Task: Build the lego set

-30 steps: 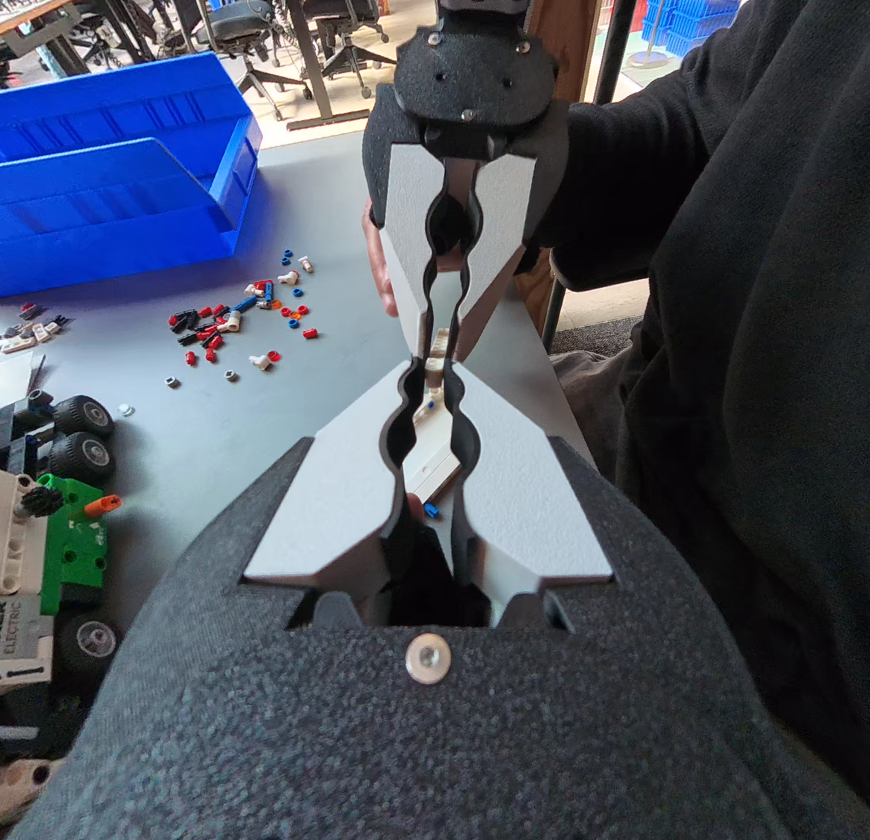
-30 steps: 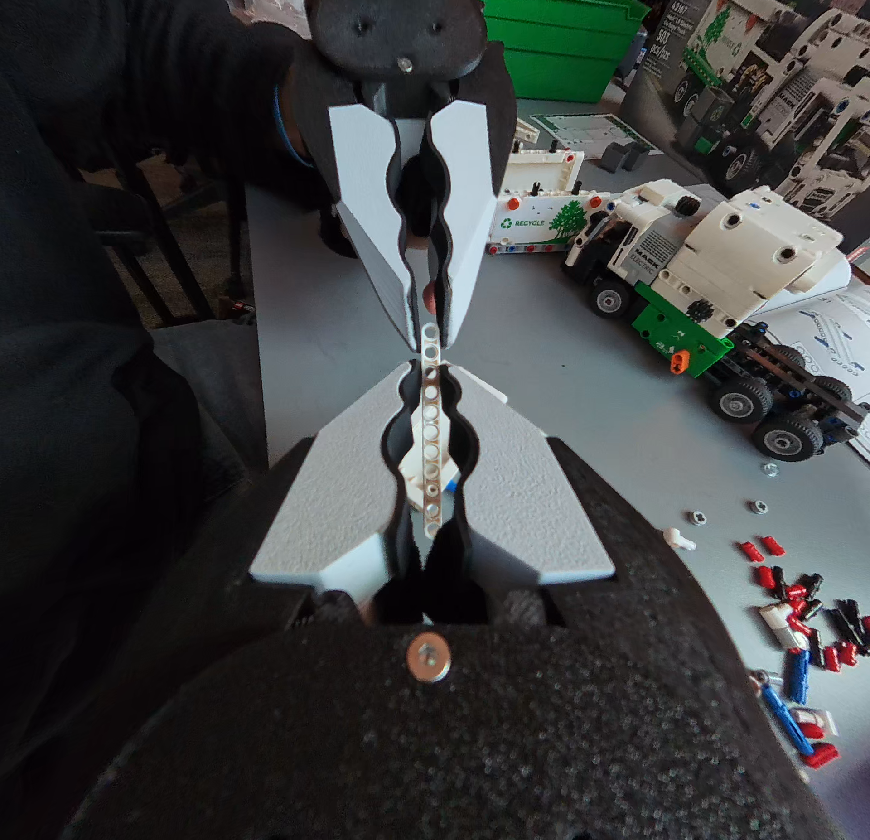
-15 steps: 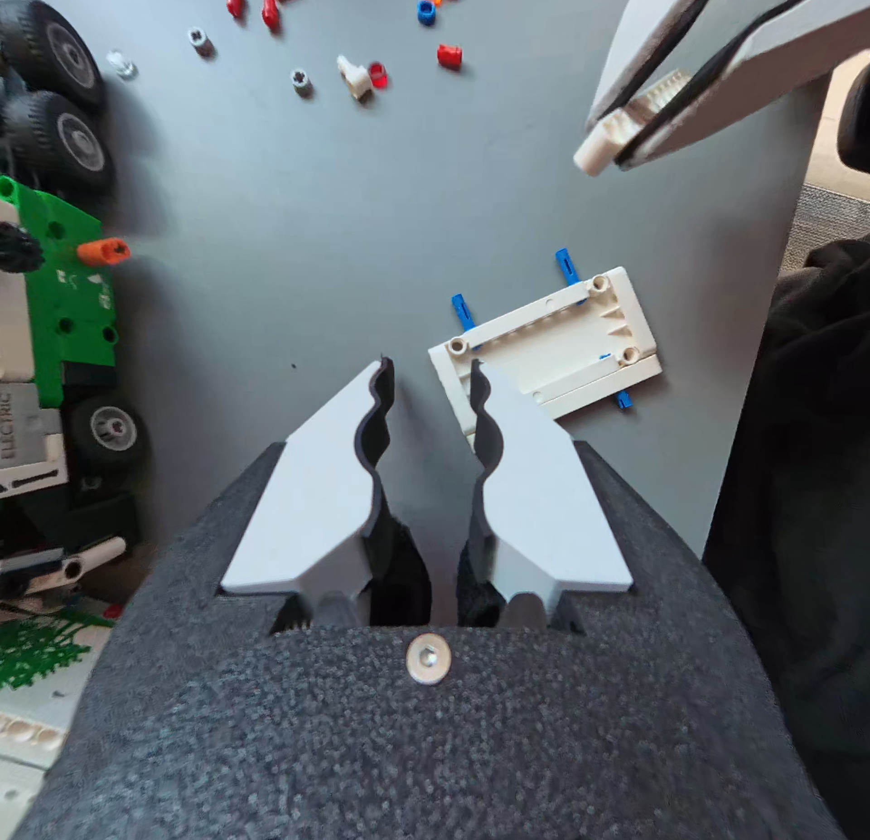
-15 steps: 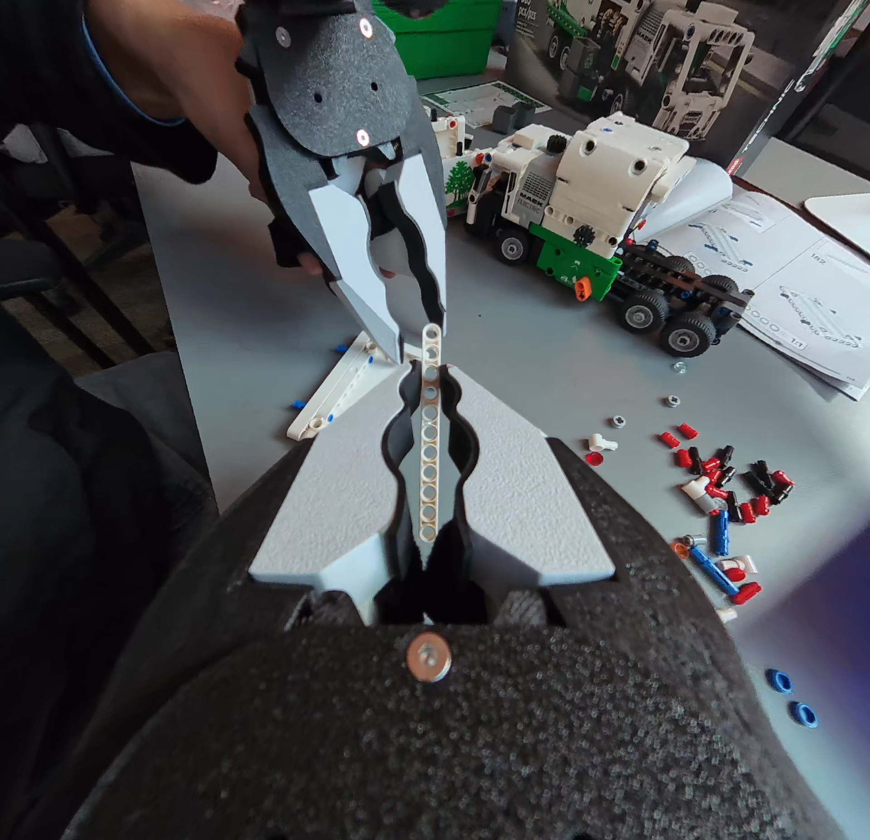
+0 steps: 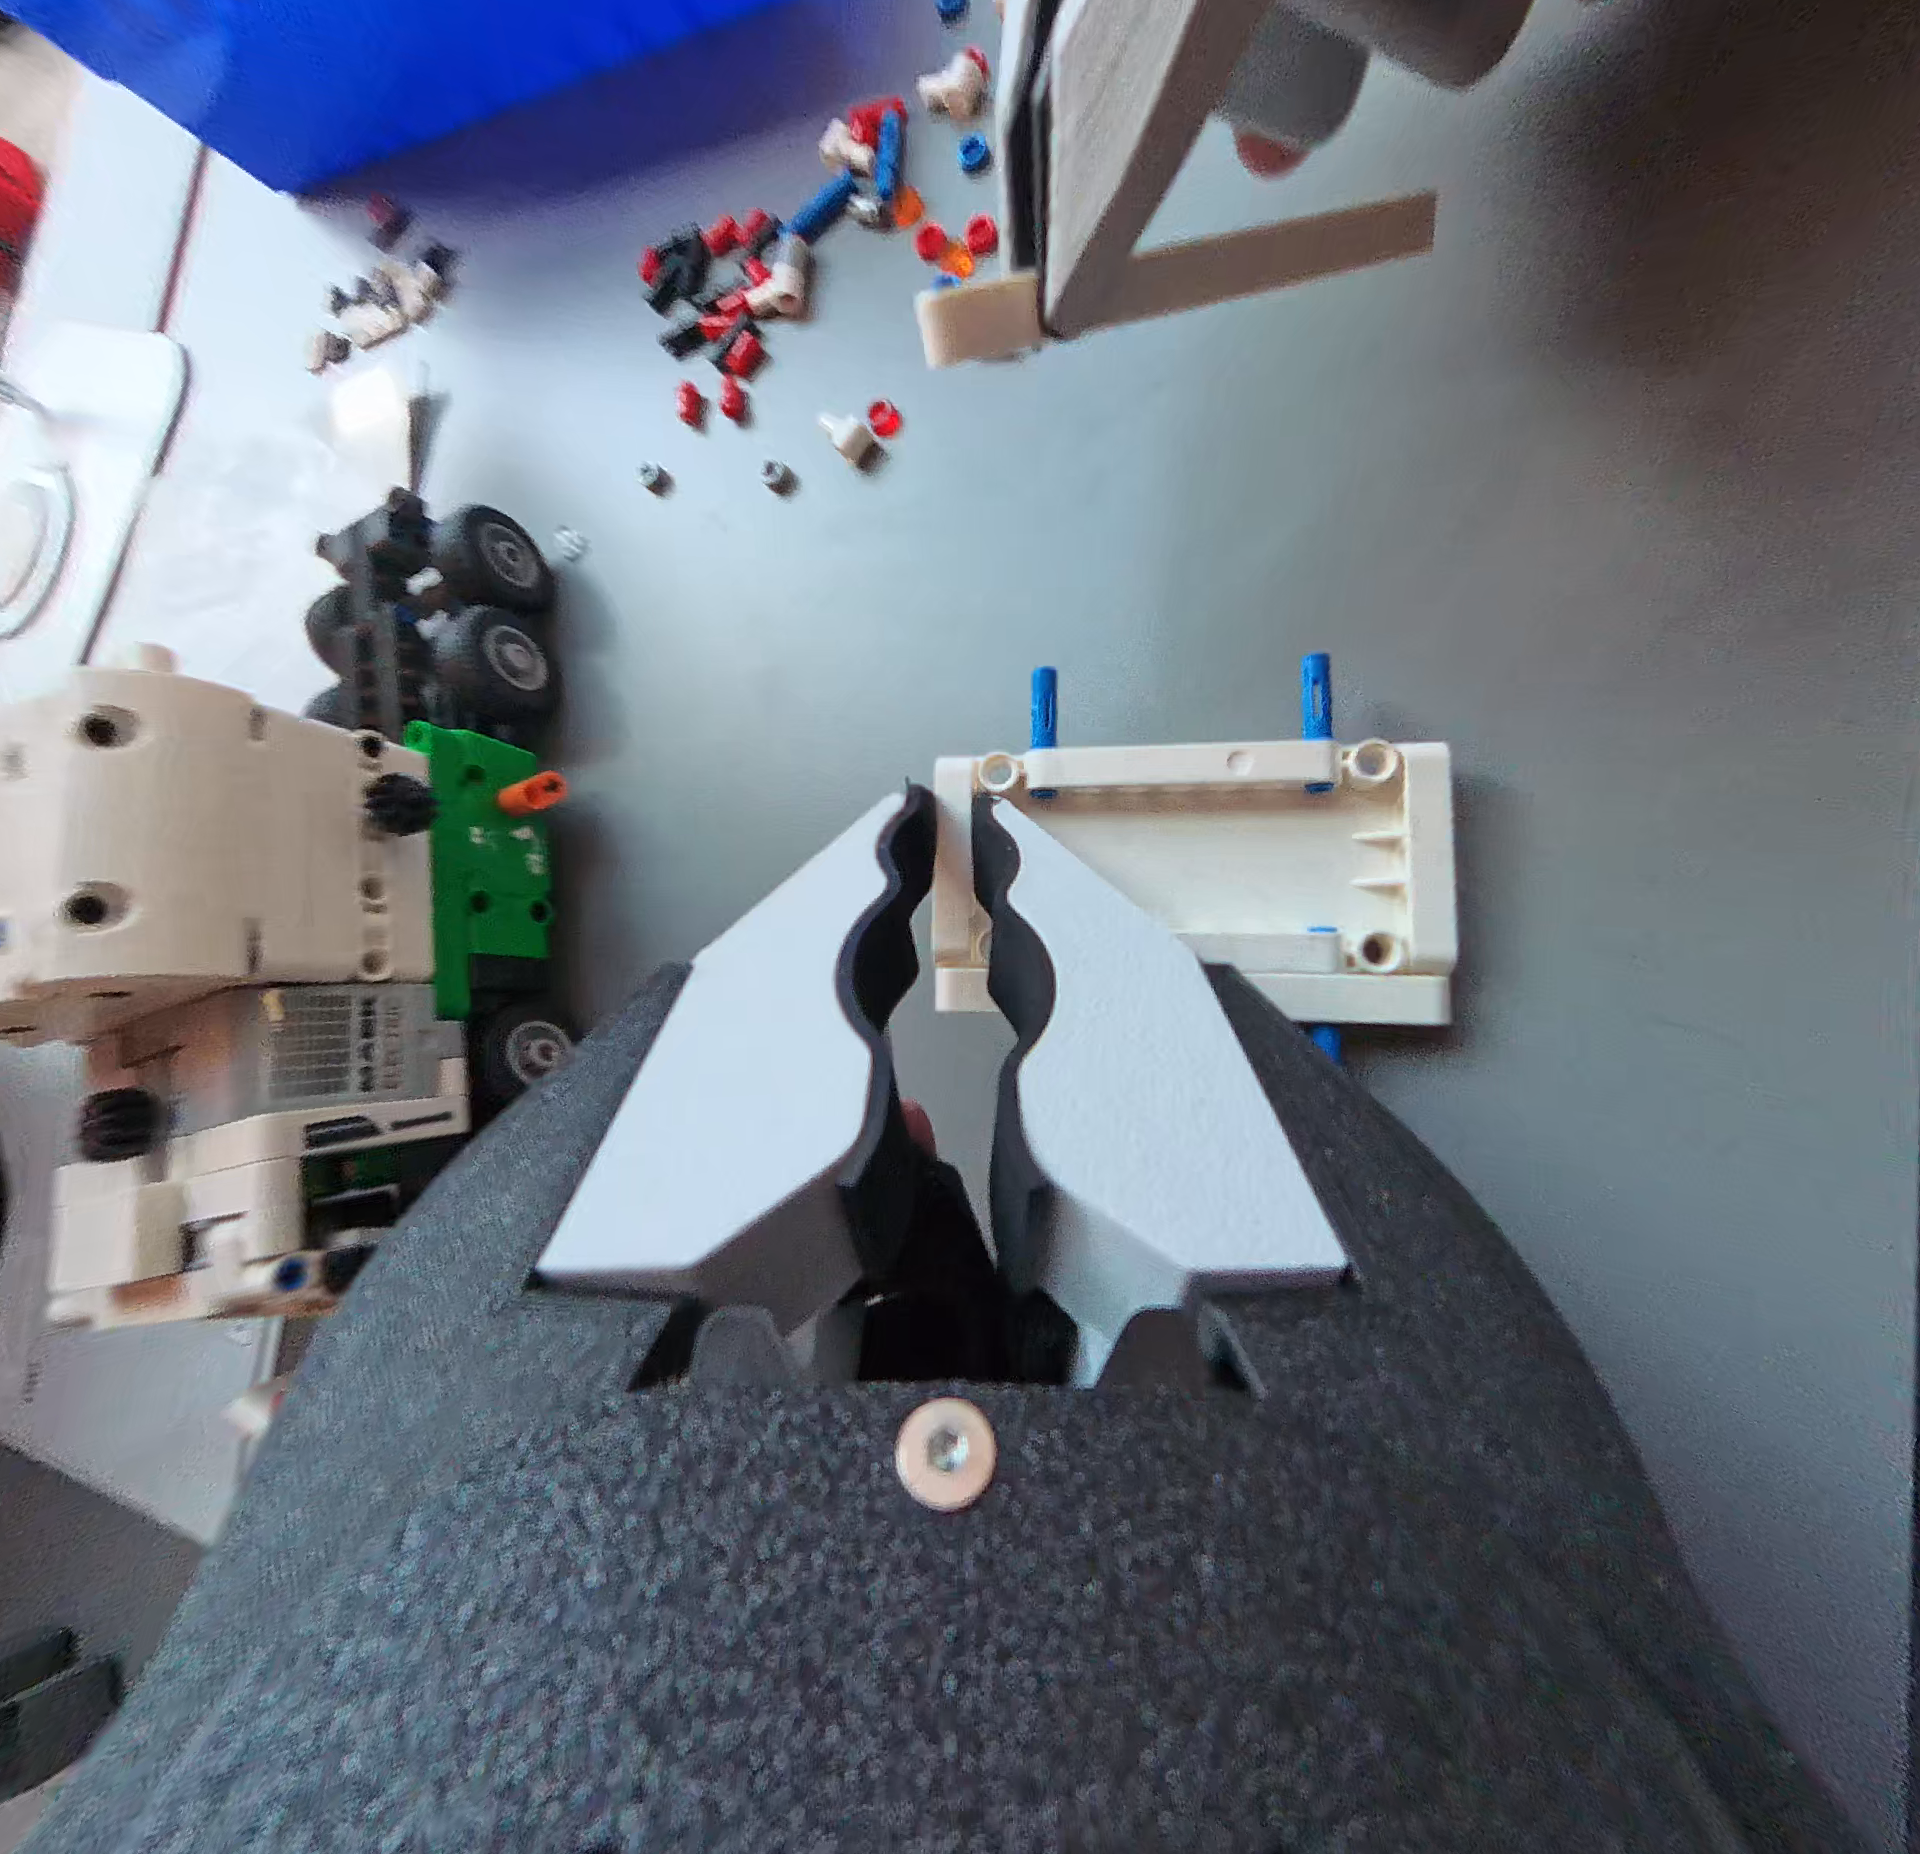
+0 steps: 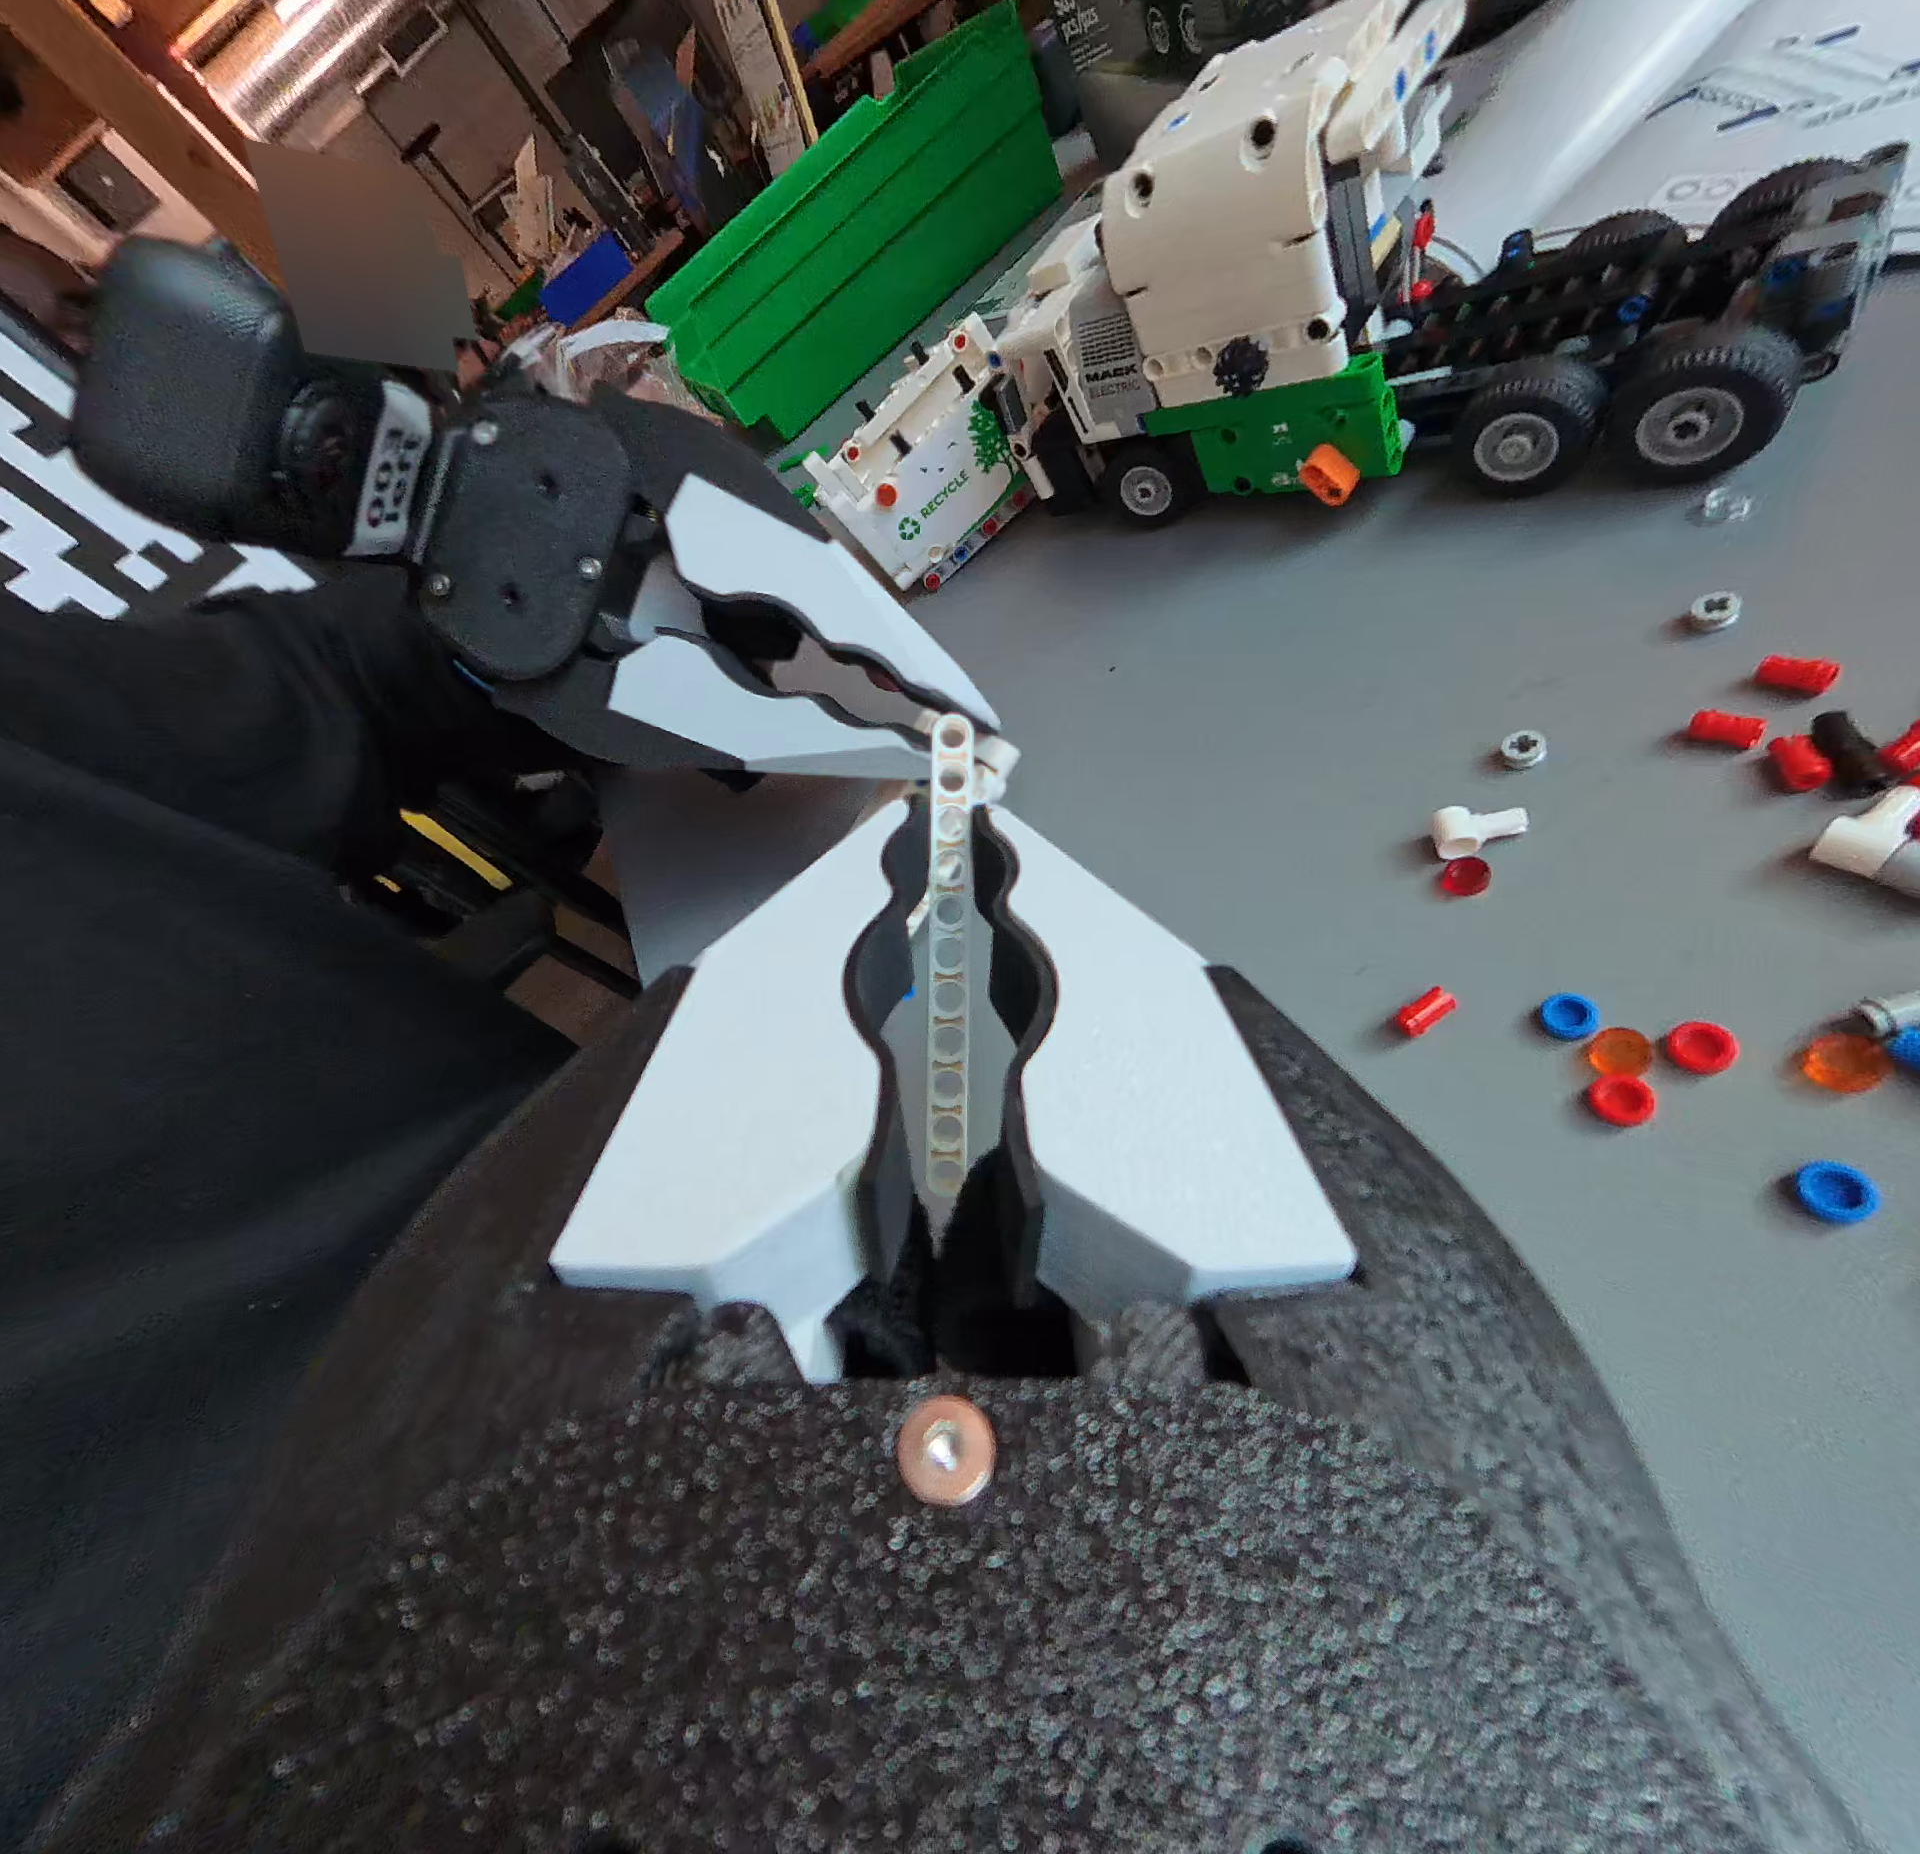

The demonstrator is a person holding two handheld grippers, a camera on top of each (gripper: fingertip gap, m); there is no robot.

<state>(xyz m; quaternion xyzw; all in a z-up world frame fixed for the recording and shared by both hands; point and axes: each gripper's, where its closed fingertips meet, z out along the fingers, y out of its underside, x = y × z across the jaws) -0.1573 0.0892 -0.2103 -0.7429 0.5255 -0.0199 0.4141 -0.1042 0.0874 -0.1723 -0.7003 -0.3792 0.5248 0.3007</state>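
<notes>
Pinching the white panel's (image 5: 1236, 869) left rim on the grey table (image 5: 1039, 578), the left gripper (image 5: 948, 807) faces the right gripper (image 6: 948, 817), which clamps a white perforated beam (image 6: 948, 973).

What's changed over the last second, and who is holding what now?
The white panel with blue pins, gripped between both grippers a second ago, was let go onto the grey table. The left gripper opened, then closed back around the panel's left edge. The right gripper pulled away, keeping the white holed beam clamped. The truck and loose pieces stayed put.
</notes>
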